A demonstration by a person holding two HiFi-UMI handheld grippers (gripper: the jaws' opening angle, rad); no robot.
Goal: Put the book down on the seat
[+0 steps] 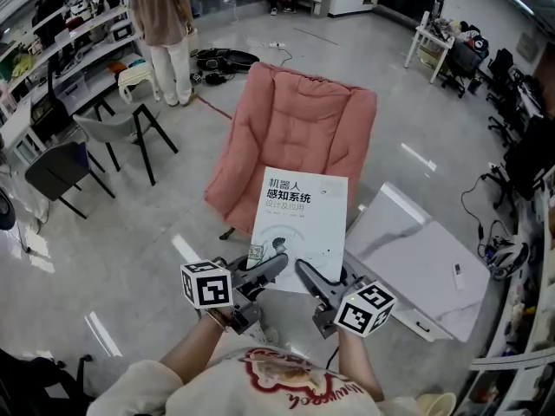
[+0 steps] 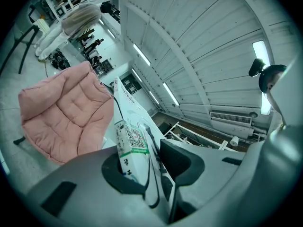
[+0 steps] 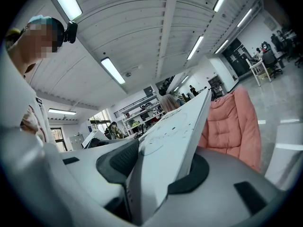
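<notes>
A white book (image 1: 299,224) with dark print on its cover is held flat in the air, in front of and above the seat of a pink cushioned chair (image 1: 299,128). My left gripper (image 1: 269,269) is shut on the book's near left corner, and my right gripper (image 1: 305,271) is shut on its near edge beside it. In the left gripper view the book's spine (image 2: 129,145) sits between the jaws, with the pink chair (image 2: 66,112) beyond. In the right gripper view the book (image 3: 175,136) fills the jaws and the chair (image 3: 232,122) shows at the right.
A white slab-like table (image 1: 425,263) lies right of the chair. Dark chairs (image 1: 117,128) and shelving stand at the left, and a person (image 1: 165,24) stands behind them. Cables and gear (image 1: 221,59) lie on the floor beyond the chair.
</notes>
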